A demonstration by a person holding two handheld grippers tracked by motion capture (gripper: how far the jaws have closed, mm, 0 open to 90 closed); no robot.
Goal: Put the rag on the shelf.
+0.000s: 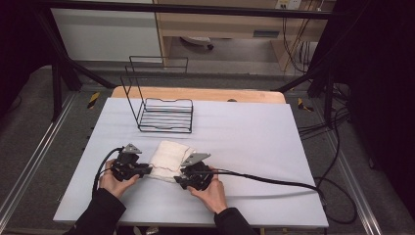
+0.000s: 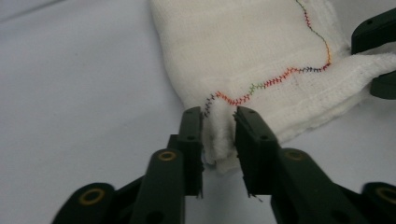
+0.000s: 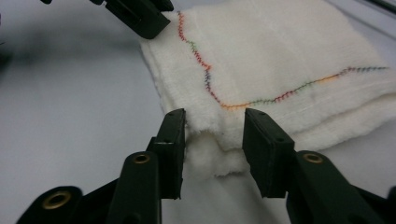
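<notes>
white terry cloth, folded into a thick many-layered pad, makes up the towel lying on the pale grey table, on the person's side of the black wire rack and well apart from it. its surface is fluffy and soft, with a wavy line of multicoloured zigzag stitching in red, orange, green and dark thread running across the top layer. the stacked edges of the folds show along the near side in the right gripper view, where the towel sits slightly uneven, layer over layer.

the left gripper is at the towel's left near corner. in the left gripper view its jaws are pinched in on a bunched tuft of that corner, the cloth squeezed up between the two black pads, so it is grasping the towel.

the right gripper is at the towel's right near corner. in the right gripper view its jaws stand on either side of a lump of the corner; the cloth fills the gap between them and the pads touch it, though the grip looks looser than on the left.

both hands, left hand and right hand, sit on the near side of the towel, farther from the rack.
</notes>
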